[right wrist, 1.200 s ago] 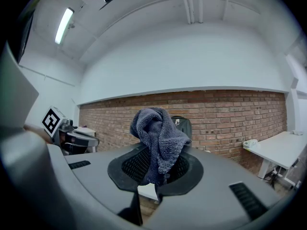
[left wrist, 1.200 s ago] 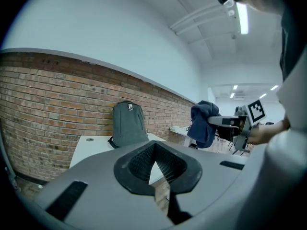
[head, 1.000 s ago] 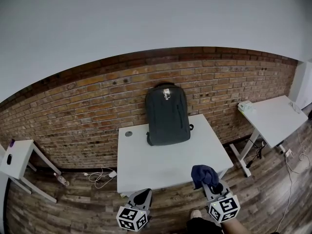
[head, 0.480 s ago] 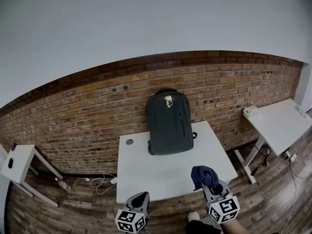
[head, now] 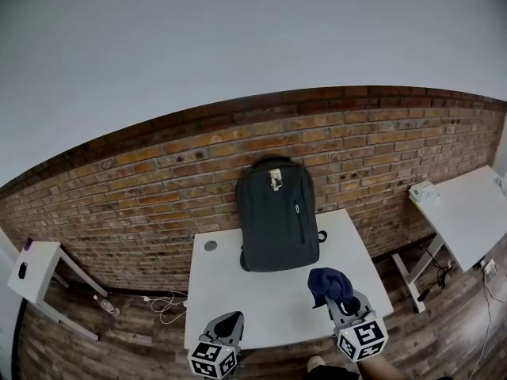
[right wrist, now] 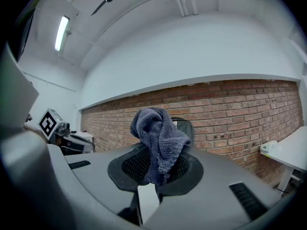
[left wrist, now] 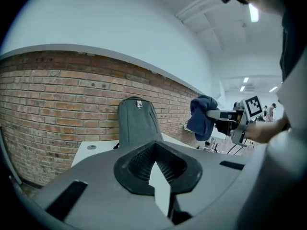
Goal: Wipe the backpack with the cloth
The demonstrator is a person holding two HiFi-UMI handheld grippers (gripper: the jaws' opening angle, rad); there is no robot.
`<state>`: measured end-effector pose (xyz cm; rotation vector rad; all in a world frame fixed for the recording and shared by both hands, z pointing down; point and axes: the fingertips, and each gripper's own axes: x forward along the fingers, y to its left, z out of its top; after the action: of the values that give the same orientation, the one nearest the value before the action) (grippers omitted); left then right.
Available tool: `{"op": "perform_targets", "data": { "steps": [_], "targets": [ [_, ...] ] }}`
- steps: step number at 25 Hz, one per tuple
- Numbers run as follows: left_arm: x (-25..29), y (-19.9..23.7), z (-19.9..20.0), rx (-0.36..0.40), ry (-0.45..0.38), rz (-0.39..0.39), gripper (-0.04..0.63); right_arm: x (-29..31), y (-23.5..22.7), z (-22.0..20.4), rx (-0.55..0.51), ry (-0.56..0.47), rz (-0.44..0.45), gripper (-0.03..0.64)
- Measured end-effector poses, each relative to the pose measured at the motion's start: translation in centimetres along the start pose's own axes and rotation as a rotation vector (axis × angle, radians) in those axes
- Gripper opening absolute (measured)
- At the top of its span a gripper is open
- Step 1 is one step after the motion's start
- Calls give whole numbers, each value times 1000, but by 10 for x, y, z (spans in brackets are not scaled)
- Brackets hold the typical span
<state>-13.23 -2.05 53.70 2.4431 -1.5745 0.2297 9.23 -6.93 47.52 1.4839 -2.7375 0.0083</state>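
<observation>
- Grippers sit low in the head view. The left gripper [head: 228,320] at 7 o'clock has its jaws pressed together on nothing. The right gripper [head: 342,299] at 5 o'clock is clamped on a bunched blue cloth [head: 330,283], over the near right part of the table [head: 238,283].
- The table is white and stands on a wood floor [head: 119,343].
- Backpack [head: 277,216] at 12 o'clock stands upright on the table's far edge against the brick wall [head: 142,188]. Its long axis runs 6 to 12, handle at 12.
- Side tables stand at 9 [head: 36,267] and 3 [head: 467,208].
</observation>
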Motion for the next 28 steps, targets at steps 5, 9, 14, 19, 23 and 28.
{"op": "perform_targets", "data": {
  "steps": [5, 9, 14, 19, 23, 28],
  "targets": [
    [35, 8, 14, 6, 15, 29, -18, 37, -26, 4, 10, -2, 39, 54],
    [63, 11, 25, 16, 20, 48, -18, 60, -50, 3, 21, -3, 53, 54],
    [102, 7, 37, 16, 39, 51, -18, 84, -82, -3, 30, 18, 59, 54],
    [141, 5, 47, 17, 45, 56, -18, 101, -104, -2, 18, 18, 112, 54],
    [164, -1, 55, 52, 58, 74, -18, 112, -125, -7, 42, 21, 134, 54],
    [176, -1, 65, 72, 71, 96, -18, 125, -136, -8, 53, 27, 158, 54]
  ]
}}
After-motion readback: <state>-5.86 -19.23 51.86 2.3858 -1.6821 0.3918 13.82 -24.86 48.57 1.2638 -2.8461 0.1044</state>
